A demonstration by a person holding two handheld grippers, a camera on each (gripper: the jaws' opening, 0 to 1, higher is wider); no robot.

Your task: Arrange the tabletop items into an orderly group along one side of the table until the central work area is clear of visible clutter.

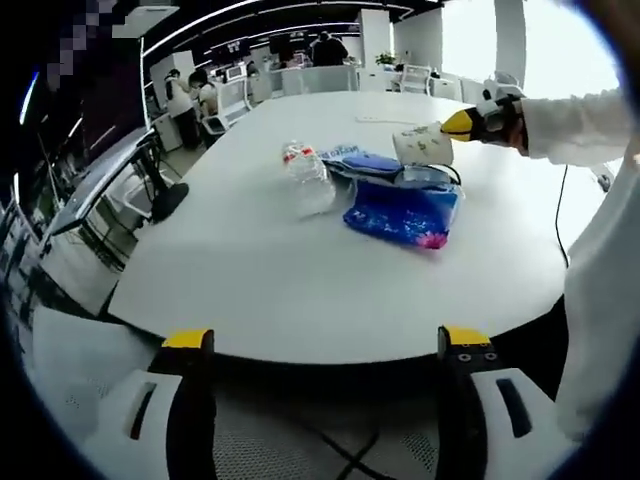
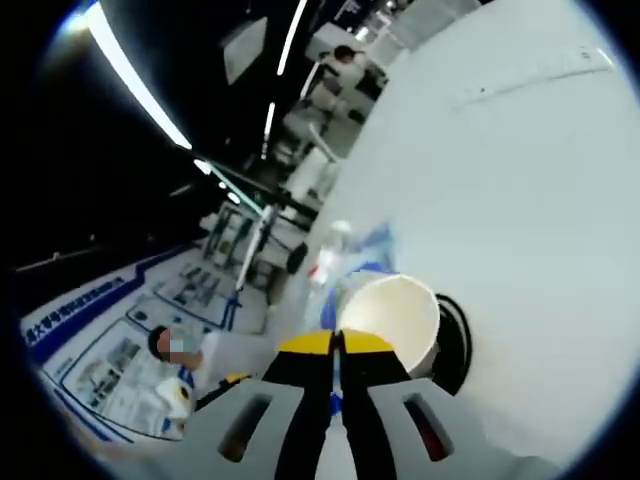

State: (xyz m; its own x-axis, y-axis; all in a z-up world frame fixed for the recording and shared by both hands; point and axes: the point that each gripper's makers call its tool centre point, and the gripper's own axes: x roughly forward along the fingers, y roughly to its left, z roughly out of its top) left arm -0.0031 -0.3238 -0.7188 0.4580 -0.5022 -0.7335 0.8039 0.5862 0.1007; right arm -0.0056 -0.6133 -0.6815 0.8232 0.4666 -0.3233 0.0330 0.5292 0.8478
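On the white table (image 1: 250, 270) a clear plastic bottle (image 1: 305, 172) lies beside a blue patterned packet (image 1: 402, 212) and a flat blue pack (image 1: 362, 160). Just above them hangs a white paper cup (image 1: 422, 145), tilted on its side, with my right gripper (image 1: 458, 124) shut on its rim. In the right gripper view the yellow-tipped jaws (image 2: 336, 343) pinch the cup's rim (image 2: 392, 312), and the bottle (image 2: 330, 248) shows blurred behind it. My left gripper (image 1: 327, 338) stands open before the table's near edge, with nothing between its fingers.
A black cable (image 1: 560, 212) hangs over the table's right edge by a white sleeve (image 1: 575, 125). A long pale strip (image 2: 530, 75) lies on the far tabletop. Office chairs (image 1: 225, 110) and people stand beyond the table, with desks to the left.
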